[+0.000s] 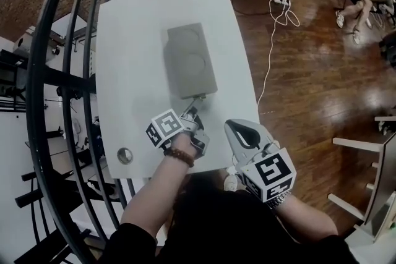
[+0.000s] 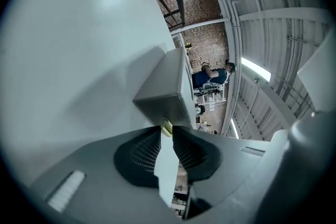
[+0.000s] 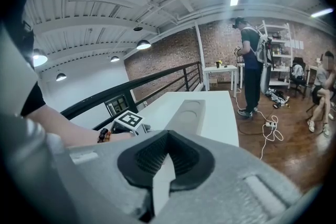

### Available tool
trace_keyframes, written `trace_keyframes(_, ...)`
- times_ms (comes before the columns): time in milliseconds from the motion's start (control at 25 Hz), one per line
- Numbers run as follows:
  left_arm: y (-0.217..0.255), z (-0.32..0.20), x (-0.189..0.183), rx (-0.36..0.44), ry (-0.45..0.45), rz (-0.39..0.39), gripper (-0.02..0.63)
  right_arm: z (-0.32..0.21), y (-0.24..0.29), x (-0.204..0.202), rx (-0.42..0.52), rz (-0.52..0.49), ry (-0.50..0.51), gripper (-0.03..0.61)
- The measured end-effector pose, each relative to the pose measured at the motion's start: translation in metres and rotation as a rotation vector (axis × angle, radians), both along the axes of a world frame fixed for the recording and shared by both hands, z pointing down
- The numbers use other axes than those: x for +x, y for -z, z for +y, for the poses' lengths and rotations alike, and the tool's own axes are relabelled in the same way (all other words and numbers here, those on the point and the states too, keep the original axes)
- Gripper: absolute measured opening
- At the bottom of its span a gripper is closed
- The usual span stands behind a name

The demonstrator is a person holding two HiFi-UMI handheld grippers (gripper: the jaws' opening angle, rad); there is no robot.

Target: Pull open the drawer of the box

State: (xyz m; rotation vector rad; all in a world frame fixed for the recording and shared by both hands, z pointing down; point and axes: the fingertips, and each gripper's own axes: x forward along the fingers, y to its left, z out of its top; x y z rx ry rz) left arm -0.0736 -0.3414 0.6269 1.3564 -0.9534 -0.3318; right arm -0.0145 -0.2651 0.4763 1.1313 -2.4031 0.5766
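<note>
Right at the tips of the left gripper (image 2: pixel 168 131): small yellowish pull tab (image 2: pixel 166 126), jaws shut tight on it. Grey box (image 1: pixel 190 60) sits just beyond tips, on white table (image 1: pixel 130 71). Right gripper (image 3: pixel 167 157): jaws together, nothing btwn them, box well ahead.

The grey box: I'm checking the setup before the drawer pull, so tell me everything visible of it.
The grey box is a matte, plastic-looking oblong with two round recesses in its top. It lies flat on the white table, one short end toward the person. A small yellowish pull tab sticks out of that end, and the left gripper is shut on it. No drawer gap shows.
</note>
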Motion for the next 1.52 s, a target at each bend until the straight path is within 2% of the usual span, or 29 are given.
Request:
trace_keyframes(760,-0.002,0.015,0.001,-0.033,0.019,0.026,0.066,0.003,0.000,-0.005,-0.004,-0.018,0.019,-0.010)
trace_keyframes(1520,-0.001,0.075,0.013,-0.051,0.033,0.029,0.063,0.047,0.016,0.008,0.035,-0.031,0.053,-0.011)
